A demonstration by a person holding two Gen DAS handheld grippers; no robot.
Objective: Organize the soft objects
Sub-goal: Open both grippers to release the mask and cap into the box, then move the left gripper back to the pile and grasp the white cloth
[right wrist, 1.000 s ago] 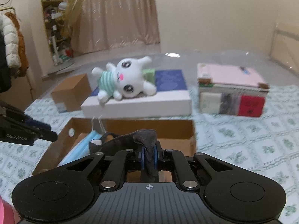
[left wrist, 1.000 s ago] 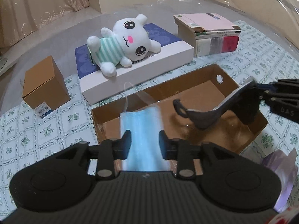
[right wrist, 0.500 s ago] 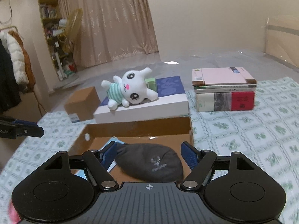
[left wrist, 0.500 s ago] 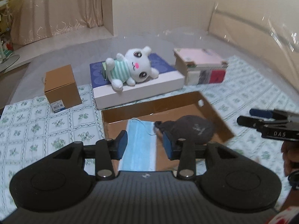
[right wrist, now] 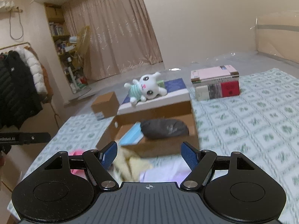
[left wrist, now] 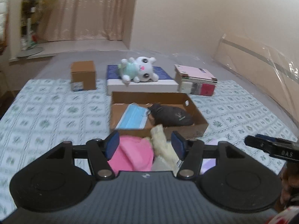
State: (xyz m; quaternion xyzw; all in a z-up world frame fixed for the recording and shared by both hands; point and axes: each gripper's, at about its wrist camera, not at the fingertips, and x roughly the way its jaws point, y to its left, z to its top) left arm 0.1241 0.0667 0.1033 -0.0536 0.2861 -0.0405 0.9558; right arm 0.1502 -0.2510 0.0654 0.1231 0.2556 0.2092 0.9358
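An open cardboard box (left wrist: 198, 120) (right wrist: 168, 146) holds a blue face mask (left wrist: 133, 117) (right wrist: 131, 135) and a dark grey mask (left wrist: 172, 115) (right wrist: 163, 128). My left gripper (left wrist: 145, 145) is open and empty, above a pink cloth (left wrist: 133, 155) and a cream cloth (left wrist: 162, 143) in front of the box. My right gripper (right wrist: 151, 155) is open and empty, above the cream cloth (right wrist: 130, 164) and a pale lilac cloth (right wrist: 164, 172). A white plush bunny (left wrist: 139, 71) (right wrist: 144, 89) lies on a flat blue-and-white box behind.
A small brown carton (left wrist: 83, 77) stands at the back left. A stack of books (left wrist: 196, 82) (right wrist: 216, 82) lies at the back right. A green-patterned sheet (left wrist: 56, 112) covers the surface. A coat rack with jackets (right wrist: 16, 85) stands far left.
Both grippers let go of their masks, which now lie in the box. Both have opened wide and pulled back toward the cloths in front of the box.
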